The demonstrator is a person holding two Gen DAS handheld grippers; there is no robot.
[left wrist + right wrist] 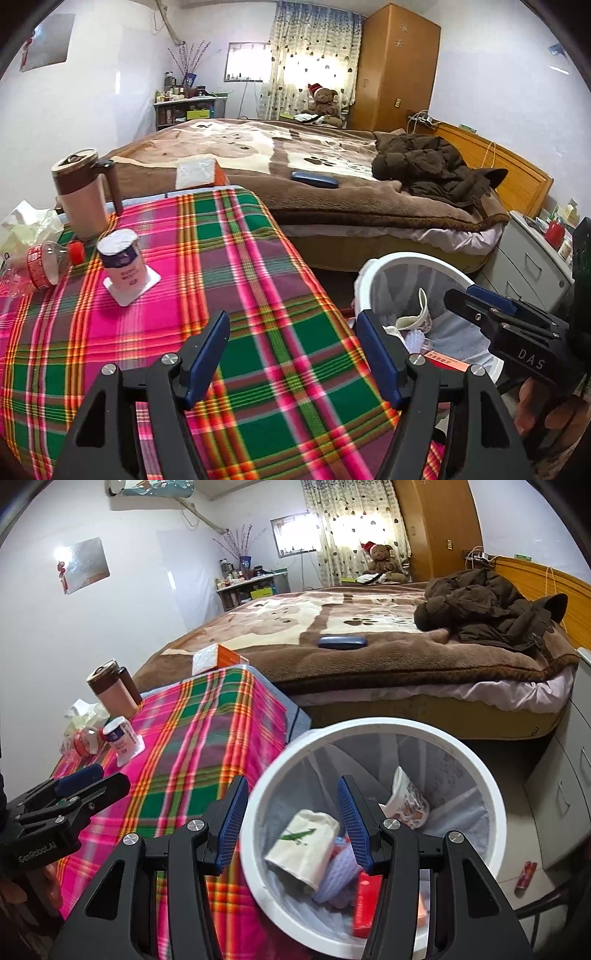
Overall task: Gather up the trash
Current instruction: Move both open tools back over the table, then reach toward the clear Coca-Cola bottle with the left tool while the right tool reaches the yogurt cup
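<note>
A bedroom is shown from two hand-held grippers above a table (258,295) covered in a bright plaid cloth. At nine o'clock in the left view, trash is clustered at the table's far left edge: a crumpled plastic bottle (44,264) with a red cap lies on its side, crumpled tissue (26,225) is seen behind it, and a white cup (122,264) stands upright just beside the bottle. A tall mug (83,192) with a handle stands behind them at ten o'clock. The left gripper (291,354) is held over the middle of the cloth, its jaws spread wide with nothing between them. At four o'clock, a white bin (369,731) stands on the floor against the table's right edge, already holding cups and wrappers. The right gripper (293,823) is poised over the bin, its jaws likewise wide apart and empty. The next pickup is judged best begun by the left gripper, which is nearer the trash: the bottle should be approached low and clamped across its body, with the upright cup and mug left undisturbed.
</note>
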